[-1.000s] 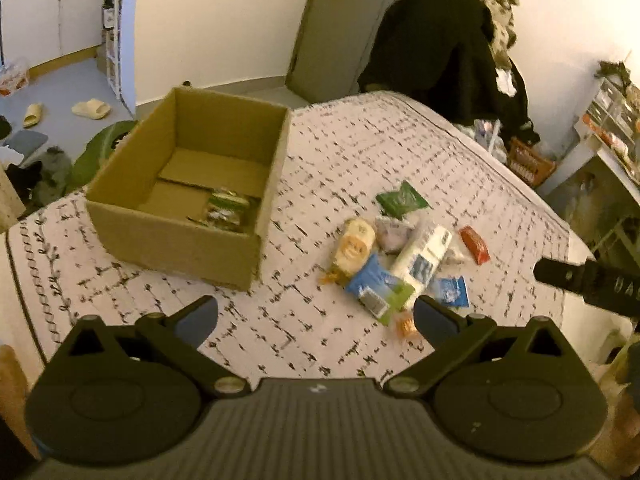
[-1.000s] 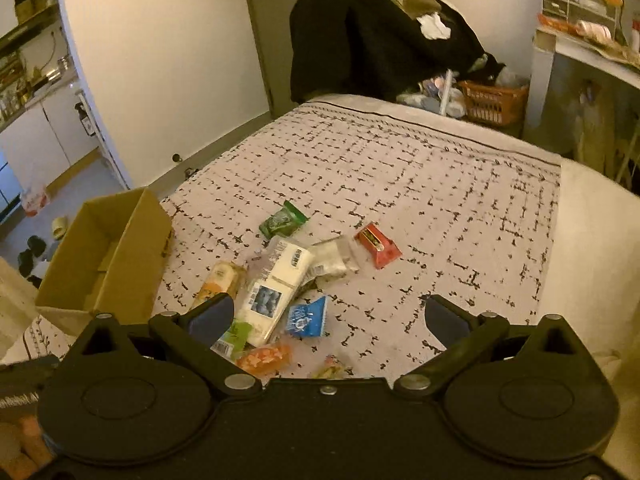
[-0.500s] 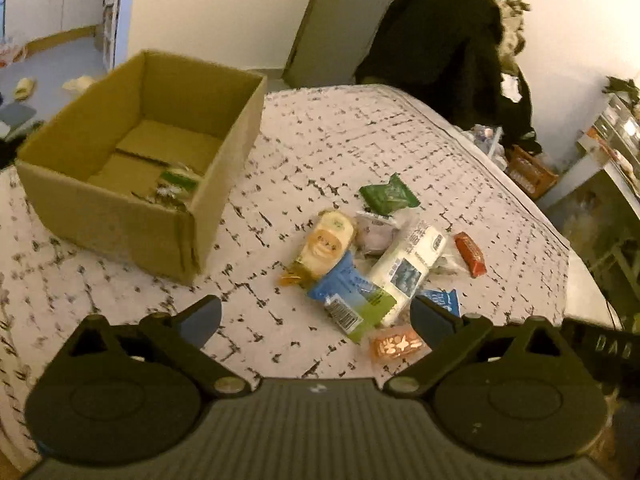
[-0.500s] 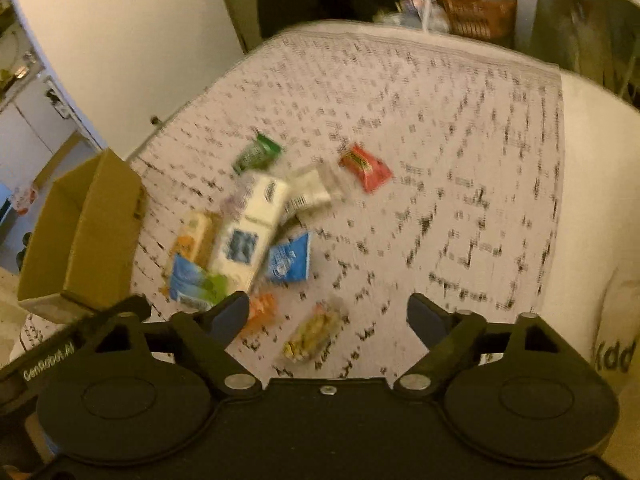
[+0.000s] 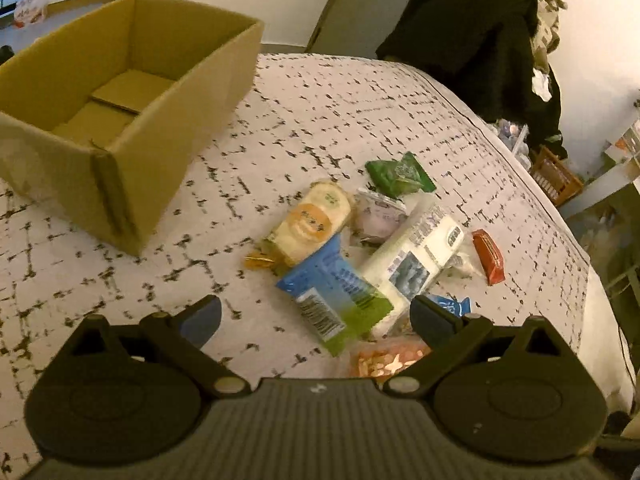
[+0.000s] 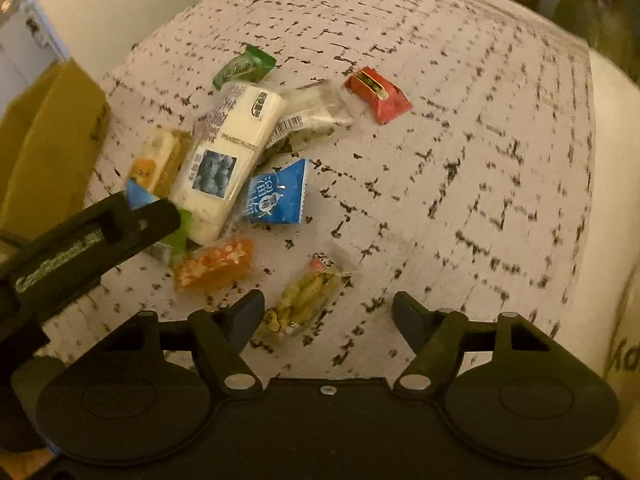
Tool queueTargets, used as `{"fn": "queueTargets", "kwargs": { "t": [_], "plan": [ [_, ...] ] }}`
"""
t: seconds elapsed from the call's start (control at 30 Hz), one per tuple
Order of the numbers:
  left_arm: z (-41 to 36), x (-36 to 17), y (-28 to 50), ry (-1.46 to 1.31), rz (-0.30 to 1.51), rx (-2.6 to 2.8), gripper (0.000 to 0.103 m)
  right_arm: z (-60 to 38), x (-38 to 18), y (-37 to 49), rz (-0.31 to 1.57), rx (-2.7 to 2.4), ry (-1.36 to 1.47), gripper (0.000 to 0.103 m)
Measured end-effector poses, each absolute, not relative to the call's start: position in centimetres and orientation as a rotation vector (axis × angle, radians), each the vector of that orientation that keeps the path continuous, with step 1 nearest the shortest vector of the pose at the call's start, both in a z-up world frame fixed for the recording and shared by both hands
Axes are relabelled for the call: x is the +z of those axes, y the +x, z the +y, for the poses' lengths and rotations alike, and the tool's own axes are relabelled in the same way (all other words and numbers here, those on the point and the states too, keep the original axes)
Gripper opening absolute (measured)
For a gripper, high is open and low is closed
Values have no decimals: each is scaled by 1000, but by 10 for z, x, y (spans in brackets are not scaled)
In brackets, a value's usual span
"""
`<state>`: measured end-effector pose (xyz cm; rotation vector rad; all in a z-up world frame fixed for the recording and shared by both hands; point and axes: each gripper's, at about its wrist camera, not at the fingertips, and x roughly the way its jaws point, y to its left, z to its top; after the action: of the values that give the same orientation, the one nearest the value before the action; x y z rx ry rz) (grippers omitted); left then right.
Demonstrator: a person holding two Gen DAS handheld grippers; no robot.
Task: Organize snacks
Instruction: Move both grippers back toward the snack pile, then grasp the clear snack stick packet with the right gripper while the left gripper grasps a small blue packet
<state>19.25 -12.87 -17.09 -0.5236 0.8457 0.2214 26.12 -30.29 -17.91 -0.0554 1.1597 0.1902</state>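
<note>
Farthest to your left sits the open cardboard box point(image 5: 132, 116), resting on the patterned bedspread point(image 5: 360, 120); its near wall hides part of the floor inside, so what it holds cannot be told. Your left gripper point(image 5: 316, 316) hangs over the near edge of the snack pile with its fingers spread wide and nothing between them but cloth and the corner of the blue-and-green packet point(image 5: 336, 300).

Moving right through the pile: a yellow packet with an orange face point(image 5: 312, 220) lies nearest the box, the blue-and-green packet overlaps its lower end, and a long white packet point(image 5: 416, 256) leans across both. A green pouch point(image 5: 400, 174) lies at the far side, with a pale clear wrapper point(image 5: 380, 212) just below it. An orange clear bag point(image 5: 384, 360) sits just in front of the left gripper's right finger, and a small blue sachet point(image 6: 276, 194) lies beside the white packet.

Farther right, a red packet point(image 6: 378, 94) lies a little apart from the rest. Your right gripper point(image 6: 328, 316) points steeply down over a clear bag of yellow-green pieces point(image 6: 304, 300) (its jaws have just been narrowing). The fingers are still parted, with the bag lying partly between them on the left side, and neither pad is pressing on it.
</note>
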Motion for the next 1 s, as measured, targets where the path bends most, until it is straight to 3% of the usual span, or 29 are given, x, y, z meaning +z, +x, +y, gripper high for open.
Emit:
{"fn": "queueTargets", "kwargs": {
  "t": [0.07, 0.13, 0.2, 0.27, 0.4, 0.43, 0.57, 0.7, 0.77, 1.0],
  "plan": [
    [-133, -175, 196, -523, 852, 215, 100, -302, -180, 262, 1153, 187, -77, 64],
    [-136, -177, 198, -522, 850, 214, 100, -302, -182, 260, 1142, 172, -128, 51],
    [-139, -181, 200, -514, 859, 223, 100, -308, -180, 260, 1126, 152, -139, 30],
    [-139, -185, 201, -519, 871, 231, 97, -314, -179, 261, 1120, 141, -131, 22],
    [-146, -186, 202, -476, 872, 234, 91, -316, -178, 262, 1109, 146, -115, 21],
    [-147, -186, 202, -465, 872, 232, 85, -316, -177, 261, 1104, 148, -111, 21],
    [-147, -183, 201, -465, 858, 208, 44, -322, -172, 262, 1084, 142, -61, 21],
    [-146, -173, 194, -429, 838, 202, 26, -324, -165, 263, 1047, 139, -26, 21],
    [-143, -168, 190, -427, 834, 195, 9, -324, -159, 262, 1018, 141, -24, 20],
    [-131, -144, 175, -424, 776, 170, 5, -324, -136, 254, 919, 189, 31, 20]
  ]
}}
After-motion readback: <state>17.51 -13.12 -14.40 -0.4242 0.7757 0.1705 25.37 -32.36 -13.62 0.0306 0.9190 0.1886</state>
